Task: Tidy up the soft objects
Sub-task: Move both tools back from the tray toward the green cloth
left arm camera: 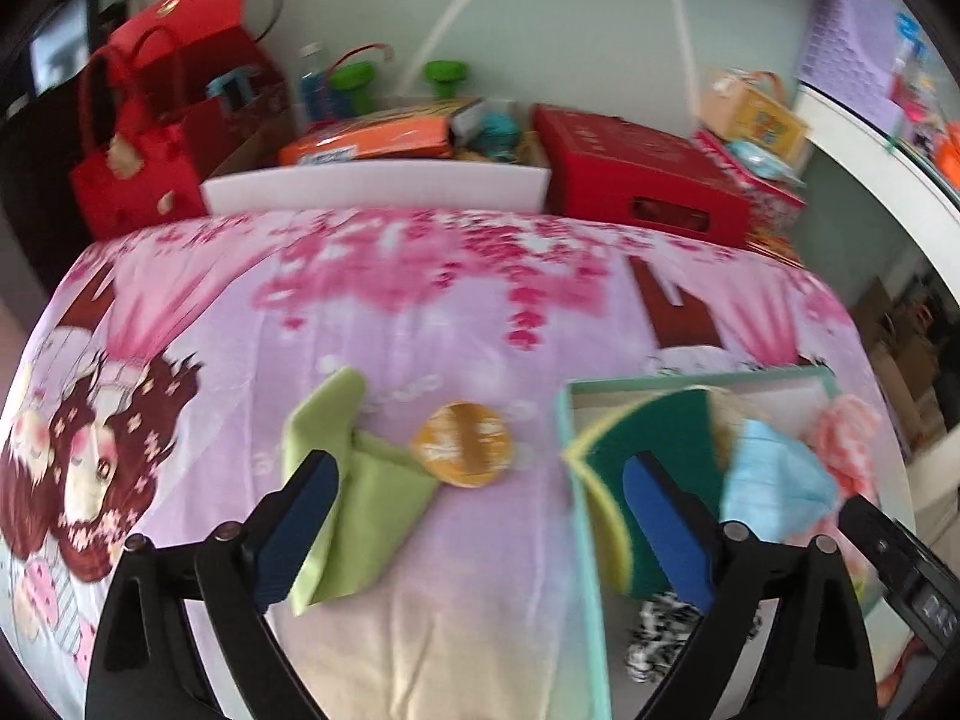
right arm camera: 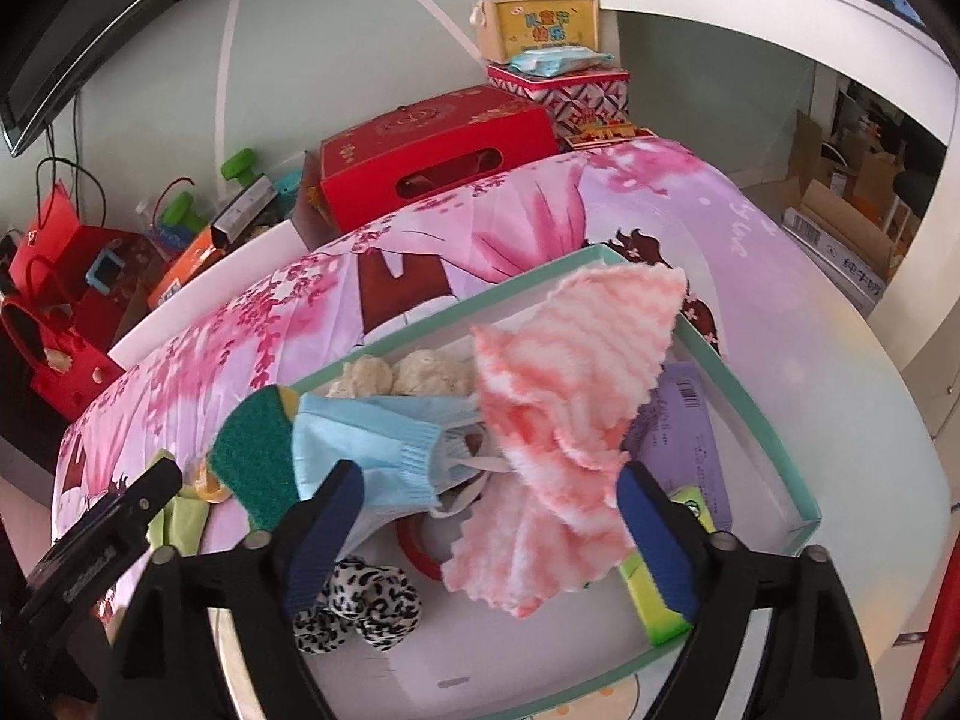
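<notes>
A teal-rimmed box [right arm camera: 753, 396] on the table holds a pink-white towel [right arm camera: 564, 414], a blue face mask [right arm camera: 384, 450], a green-yellow sponge [right arm camera: 252, 450], a leopard scrunchie [right arm camera: 360, 603] and beige puffs [right arm camera: 414, 375]. My right gripper [right arm camera: 489, 531] is open above the box, empty, with the towel and mask between its fingers. In the left wrist view a green cloth [left arm camera: 354, 492] and a round yellow sponge [left arm camera: 465, 444] lie on the pink cloth, left of the box [left arm camera: 564, 420]. My left gripper [left arm camera: 480, 534] is open and empty above them.
A pink cartoon cloth [left arm camera: 420, 312] covers the table. Behind it stand a red gift box [left arm camera: 642, 180], red bags [left arm camera: 144, 138], an orange box [left arm camera: 372, 141] and stacked tins [right arm camera: 558, 84]. The right gripper's body [left arm camera: 900, 564] shows beside the box.
</notes>
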### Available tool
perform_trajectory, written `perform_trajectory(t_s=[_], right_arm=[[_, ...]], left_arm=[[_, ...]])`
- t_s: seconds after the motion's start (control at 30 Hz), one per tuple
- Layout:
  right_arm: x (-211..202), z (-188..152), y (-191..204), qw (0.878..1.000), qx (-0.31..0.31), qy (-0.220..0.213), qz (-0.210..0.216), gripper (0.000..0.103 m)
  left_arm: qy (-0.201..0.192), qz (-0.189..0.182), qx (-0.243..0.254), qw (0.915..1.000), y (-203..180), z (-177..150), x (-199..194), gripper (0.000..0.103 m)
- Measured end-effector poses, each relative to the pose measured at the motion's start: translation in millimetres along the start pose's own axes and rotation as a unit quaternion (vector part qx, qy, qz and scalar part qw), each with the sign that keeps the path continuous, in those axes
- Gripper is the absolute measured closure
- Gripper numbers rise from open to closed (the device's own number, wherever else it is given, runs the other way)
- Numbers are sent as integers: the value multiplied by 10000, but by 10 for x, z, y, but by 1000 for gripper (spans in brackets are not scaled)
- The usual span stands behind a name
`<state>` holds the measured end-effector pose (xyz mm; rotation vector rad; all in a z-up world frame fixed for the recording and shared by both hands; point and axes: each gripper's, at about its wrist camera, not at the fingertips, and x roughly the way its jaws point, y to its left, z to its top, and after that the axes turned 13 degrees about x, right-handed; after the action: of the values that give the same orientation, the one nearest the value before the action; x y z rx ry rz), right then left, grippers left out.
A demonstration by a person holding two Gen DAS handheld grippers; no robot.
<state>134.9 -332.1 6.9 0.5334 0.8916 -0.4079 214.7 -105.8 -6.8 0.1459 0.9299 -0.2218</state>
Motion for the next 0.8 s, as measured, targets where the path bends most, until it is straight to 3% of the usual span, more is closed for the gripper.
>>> perform_trajectory(t_s=[0.07, 0.5, 0.8], right_arm=[[-14, -31, 58, 10000, -30, -32, -16, 0], [-46, -324, 653, 9974, -672, -13, 275, 0], [-6, -481, 986, 9932, -1020, -107, 546, 0]], left_arm=[[39, 27, -153, 9999, 95, -12, 21, 6], [116, 654, -665, 9956, 638, -104, -9, 6], [-3, 1079, -1095, 9881, 1072, -219, -157, 5]])
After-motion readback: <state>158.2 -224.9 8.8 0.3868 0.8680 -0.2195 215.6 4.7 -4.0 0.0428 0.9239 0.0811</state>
